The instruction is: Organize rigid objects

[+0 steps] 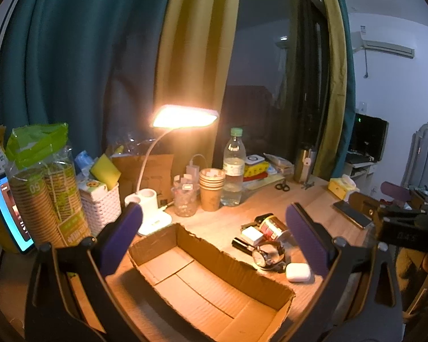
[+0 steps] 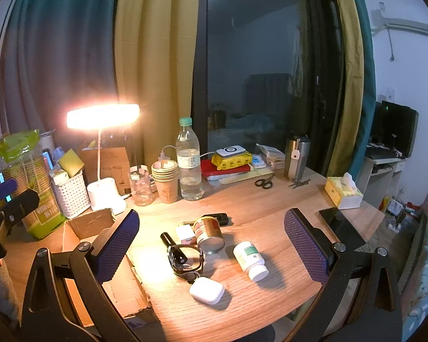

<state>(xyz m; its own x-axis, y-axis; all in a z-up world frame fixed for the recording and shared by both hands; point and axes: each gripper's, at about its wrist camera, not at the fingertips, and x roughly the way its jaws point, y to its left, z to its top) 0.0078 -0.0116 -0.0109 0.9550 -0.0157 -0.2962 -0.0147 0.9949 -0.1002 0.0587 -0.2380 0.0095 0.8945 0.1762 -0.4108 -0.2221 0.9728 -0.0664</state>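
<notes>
Right now both grippers hang above the wooden worktop (image 2: 271, 208) with their purple-padded jaws spread wide and nothing between them. From the left wrist view, the left gripper (image 1: 214, 236) hovers over the open, shallow brown cardboard box (image 1: 214, 282), which lies at the near left of the worktop with its inside bare. From the right wrist view, the right gripper (image 2: 211, 242) hangs over a cluster of small things just right of the box: a white earbud case (image 2: 207, 290) nearest, a white pill bottle with a green label (image 2: 249, 259) lying on its side to the right, a wristwatch with a dark strap (image 2: 185, 259) resting on a black cylindrical torch (image 2: 168, 242), a tipped-over metal tin with a red label (image 2: 208, 232), a small white square charger (image 2: 185, 233) and a black car key (image 2: 218, 218) behind the tin. Farther back, a lit white desk lamp (image 2: 102, 119) shines beside a stack of paper cups (image 2: 165, 176) and a clear water bottle (image 2: 189, 165).
</notes>
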